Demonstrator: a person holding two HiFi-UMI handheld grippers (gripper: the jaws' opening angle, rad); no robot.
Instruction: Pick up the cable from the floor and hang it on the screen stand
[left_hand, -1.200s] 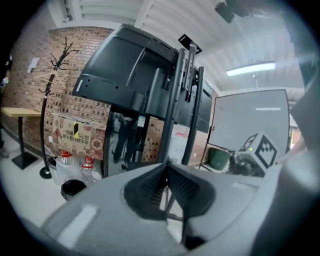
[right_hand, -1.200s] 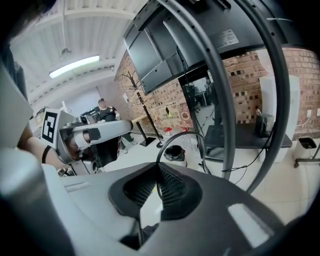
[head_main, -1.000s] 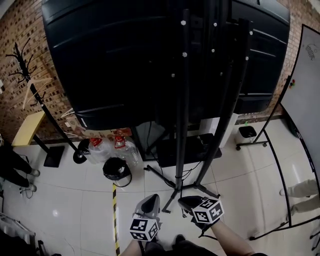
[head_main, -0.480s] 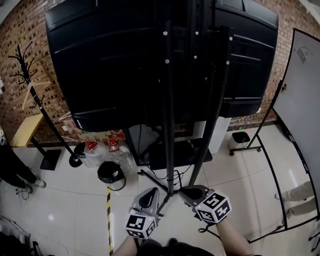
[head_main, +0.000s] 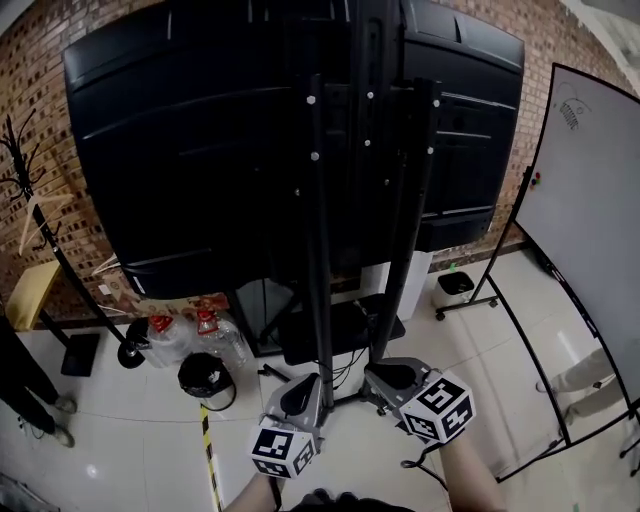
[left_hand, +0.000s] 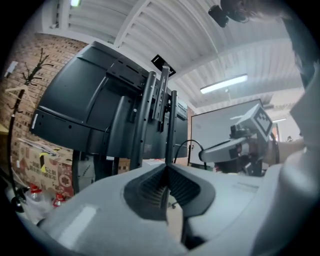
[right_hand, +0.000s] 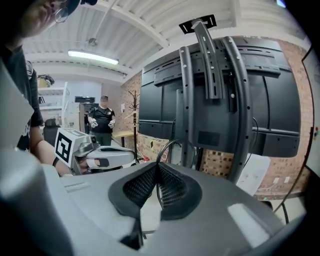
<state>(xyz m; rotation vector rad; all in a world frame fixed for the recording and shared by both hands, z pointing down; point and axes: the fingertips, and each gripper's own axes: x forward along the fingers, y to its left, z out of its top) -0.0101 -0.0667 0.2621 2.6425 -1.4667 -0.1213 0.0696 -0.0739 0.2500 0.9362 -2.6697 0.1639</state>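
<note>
Cable (right_hand: 164, 148): off the floor, pinched in the right gripper (right_hand: 156, 167). Its jaws are closed down to a hairline on it. From the tips the thin black lead rises, arcs over to the right and drops out of sight.

Left gripper (left_hand: 166, 170): jaws pressed together. The arc of lead comes down just beyond its tips, but I cannot tell whether any of it is caught there.

Change over the last second:
- Both grippers have been carried toward the far side, up to the screen stand (head_main: 318, 250).
- A second ago the stand's feet lay clear beyond them. Now the tips overlap the foot of the two posts in the head view.
- The screen (head_main: 200, 150) fills more of that view.
- The right gripper's grip has not altered.
- The grippers stay side by side, slightly further apart.

Reading: pickup looks done and the carry is nearly over. Hanging has not begun, since no part of the lead rests on the stand.

Position relative to the jaws: the lead leaves the right gripper's tips on the far side, between them and the stand's posts. It is near the uprights without touching them. The left gripper sits just left of it.
</note>
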